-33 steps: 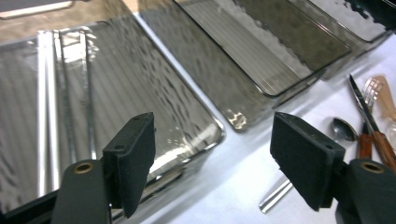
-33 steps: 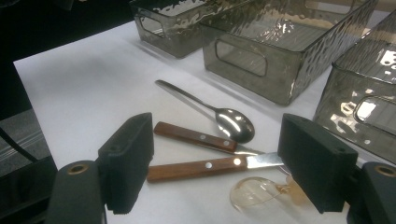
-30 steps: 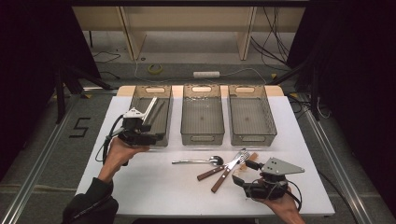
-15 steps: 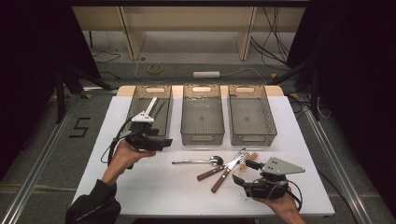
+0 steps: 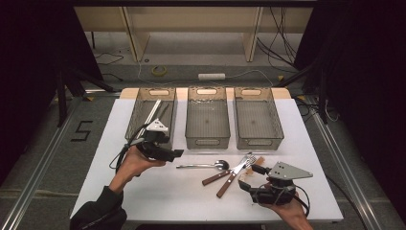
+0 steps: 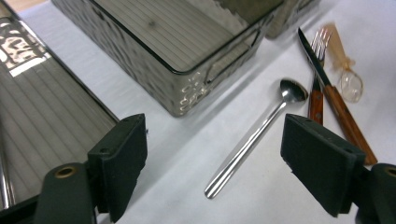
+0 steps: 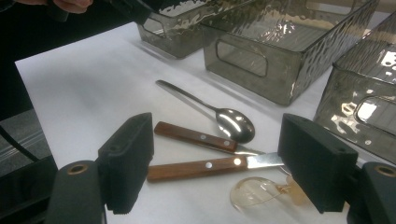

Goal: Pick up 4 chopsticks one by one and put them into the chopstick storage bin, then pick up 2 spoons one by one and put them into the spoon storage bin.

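When viewed from above, found left gripper (image 5: 176, 153) hovering just beside the front of the left bin (image 5: 139, 112), jaws wide apart and holding nothing. Noted metal spoon (image 5: 203, 166) lying flat on the table (image 5: 182, 201), near the middle bin (image 5: 207, 141), with handle pointing toward the left gripper and bowl right beside the wooden-handled fork (image 5: 221, 174) and knife (image 5: 230, 183). Found right gripper (image 5: 248, 176) low by those two handles, jaws likewise apart and empty (clear plastic spoon (image 7: 261, 193) just beside them).

Judged the step in hand to be a reach for the metal spoon. Recommended lowering with jaws set across the handle, not along it, around mid-handle, well away from the fork. Advised closing only once both pads reached table level. Flagged risk of the thin, smooth handle slipping or rolling.
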The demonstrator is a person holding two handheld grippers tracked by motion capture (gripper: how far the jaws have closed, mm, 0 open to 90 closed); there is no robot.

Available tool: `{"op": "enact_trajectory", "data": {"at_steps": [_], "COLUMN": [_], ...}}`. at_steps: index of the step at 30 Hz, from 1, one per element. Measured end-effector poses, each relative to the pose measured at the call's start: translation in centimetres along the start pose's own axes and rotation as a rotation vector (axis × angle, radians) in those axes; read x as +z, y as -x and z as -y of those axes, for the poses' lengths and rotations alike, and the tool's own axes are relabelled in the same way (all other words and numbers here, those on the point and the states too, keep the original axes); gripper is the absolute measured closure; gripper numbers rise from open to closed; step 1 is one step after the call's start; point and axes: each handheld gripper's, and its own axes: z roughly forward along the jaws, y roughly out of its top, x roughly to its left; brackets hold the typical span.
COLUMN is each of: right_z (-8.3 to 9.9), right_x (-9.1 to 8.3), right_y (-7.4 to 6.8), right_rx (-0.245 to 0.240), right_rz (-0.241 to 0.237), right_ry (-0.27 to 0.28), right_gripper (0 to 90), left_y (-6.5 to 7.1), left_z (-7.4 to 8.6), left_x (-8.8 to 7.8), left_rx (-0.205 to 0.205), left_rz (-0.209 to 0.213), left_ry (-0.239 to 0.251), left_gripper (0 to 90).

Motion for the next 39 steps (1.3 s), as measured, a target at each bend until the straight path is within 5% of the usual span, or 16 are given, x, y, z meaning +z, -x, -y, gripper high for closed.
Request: {"op": "enact_trajectory", "data": {"at_steps": [23, 39], "right_z": [0.0, 0.1], "right_x": [0.1, 0.3], "right_y": [0.0, 0.1], "right_rx": [0.002, 0.001], "right_rz": [-0.001, 0.002], "right_ry": [-0.009, -0.019], "right_gripper": [27.7, 27.7], "left_y": [2.3, 3.1], "left_z": [0.4, 0.1], "left_x": [2.8, 4.9], "left_rx": [0.1, 0.171], "left_rz": [0.028, 0.058], "left_ry": [-0.101, -0.2], "left_gripper": [22.1, 34.2]}}
